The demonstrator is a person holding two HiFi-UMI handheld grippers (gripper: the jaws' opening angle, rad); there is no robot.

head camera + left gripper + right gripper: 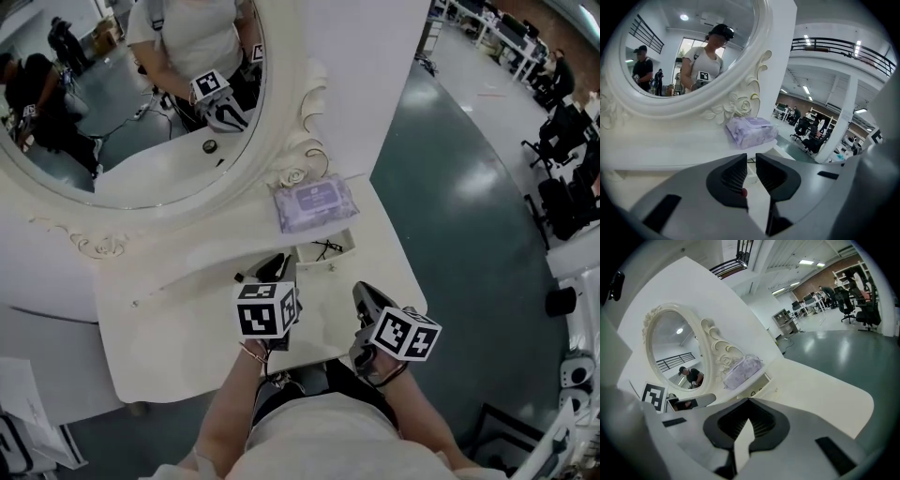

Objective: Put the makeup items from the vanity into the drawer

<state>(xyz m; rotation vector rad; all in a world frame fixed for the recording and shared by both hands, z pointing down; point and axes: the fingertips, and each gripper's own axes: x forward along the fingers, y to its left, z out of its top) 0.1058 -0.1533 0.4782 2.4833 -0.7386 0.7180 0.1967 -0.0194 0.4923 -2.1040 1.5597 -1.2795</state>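
A small drawer [330, 263] stands open under the vanity's shelf, with thin black items [326, 248] lying in it. My left gripper [272, 266] hovers over the vanity top just left of the drawer. Its jaws stand a narrow gap apart with nothing between them [751, 158]. My right gripper [362, 291] is over the top near the front right edge, and its jaws meet at the tips with nothing held [749, 400]. The drawer also shows below the shelf in the right gripper view [758, 382]. No loose makeup item shows on the vanity top [178, 323].
A purple wipes pack [314, 202] lies on the shelf above the drawer, against the carved frame of the oval mirror [141, 103]. The same pack [750, 131] fills the middle of the left gripper view. Green floor [469, 206] drops away past the vanity's right edge.
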